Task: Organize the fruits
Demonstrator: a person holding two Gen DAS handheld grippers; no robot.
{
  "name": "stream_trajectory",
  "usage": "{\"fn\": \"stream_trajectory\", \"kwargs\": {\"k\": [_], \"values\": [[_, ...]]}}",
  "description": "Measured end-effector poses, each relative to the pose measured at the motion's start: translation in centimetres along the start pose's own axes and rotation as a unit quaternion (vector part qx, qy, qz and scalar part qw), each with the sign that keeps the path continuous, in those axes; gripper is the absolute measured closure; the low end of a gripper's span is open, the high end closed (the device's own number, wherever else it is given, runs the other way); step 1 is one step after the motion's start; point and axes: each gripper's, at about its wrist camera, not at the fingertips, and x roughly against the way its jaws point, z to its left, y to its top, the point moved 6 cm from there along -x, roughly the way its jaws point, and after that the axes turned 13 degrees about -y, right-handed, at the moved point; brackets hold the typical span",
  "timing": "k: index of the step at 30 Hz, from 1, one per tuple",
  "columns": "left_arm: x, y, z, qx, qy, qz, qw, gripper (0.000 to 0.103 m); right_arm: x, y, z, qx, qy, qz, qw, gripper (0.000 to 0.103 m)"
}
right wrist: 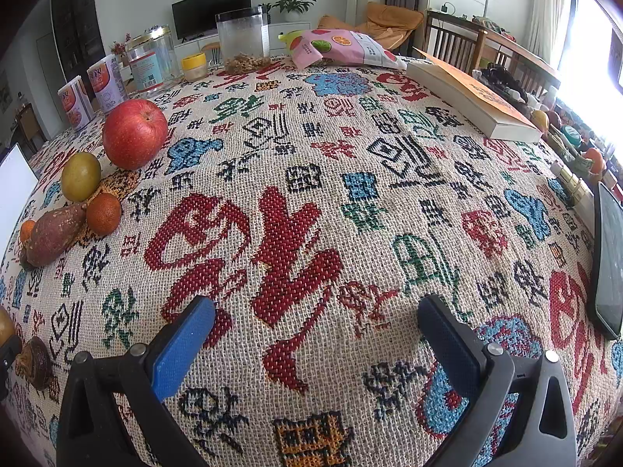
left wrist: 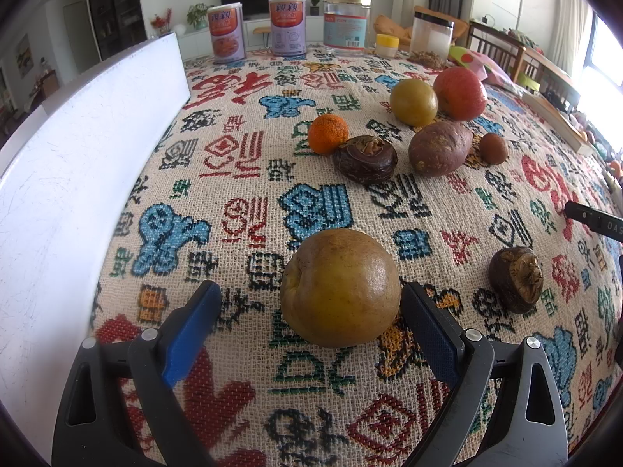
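Two pears, two taros, perhaps.

My left tongs have matt black plastic arms, ribbed blue pads and shiny metal rivets. The pear between them looks smooth, faintly glossy and speckled. The cloth on the counter is coarse woven fabric. The apple is waxy and glossy.

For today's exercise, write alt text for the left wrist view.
The open left gripper frames a yellow-brown pear on a patterned tablecloth, its jaws either side. Beyond lie an apple, an orange and a sweet potato.
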Motion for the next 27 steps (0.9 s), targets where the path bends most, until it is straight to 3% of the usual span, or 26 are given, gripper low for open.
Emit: {"fn": "stream_trajectory", "kwargs": {"k": [7, 12, 16, 18, 19, 20, 22, 23, 27], "values": [[0.0, 0.0, -0.1, 0.000, -0.012, -0.001, 0.9999, 0.008, 0.0, 0.0, 0.0, 0.000, 0.000, 0.000, 1.000, 0.000], [0.5, 0.1, -0.6, -0.009, -0.061, 0.007, 0.9980, 0.009, 0.0, 0.0, 0.0, 0.000, 0.001, 0.000, 1.000, 0.000], [0.5, 0.7, -0.4, -0.009, -0.049, 0.007, 0.9988, 0.011, 0.0, 0.0, -0.1, 0.006, 0.007, 0.000, 1.000, 0.000], [0.7, 0.9, -0.5, -0.013, -0.042, -0.001, 0.9990, 0.011, 0.0, 0.1, 0.1, 0.021, 0.013, 0.021, 0.999, 0.000], [0.9, 0.9, -0.6, -0.017, -0.038, -0.007, 0.9991, 0.016, 0.1, 0.3, 0.4, 0.023, 0.028, 0.043, 0.998, 0.000], [1.0, 0.9, -0.6, -0.021, -0.033, -0.010, 0.9992, 0.034, 0.6, 0.7, 1.1, 0.022, 0.065, 0.058, 0.996, 0.005], [0.8, 0.9, -0.9, -0.025, -0.043, -0.004, 0.9988, 0.052, 2.4, 1.9, 3.7, 0.027, 0.171, 0.066, 0.983, 0.021], [0.8, 0.9, -0.9, -0.025, -0.041, -0.006, 0.9988, 0.052, 3.2, 2.6, 5.1, 0.043, 0.191, 0.062, 0.979, 0.023], [1.6, 0.6, -0.4, -0.014, -0.046, -0.005, 0.9988, 0.052, 4.4, 4.8, 11.6, 0.136, 0.202, 0.035, 0.969, 0.028]]}}
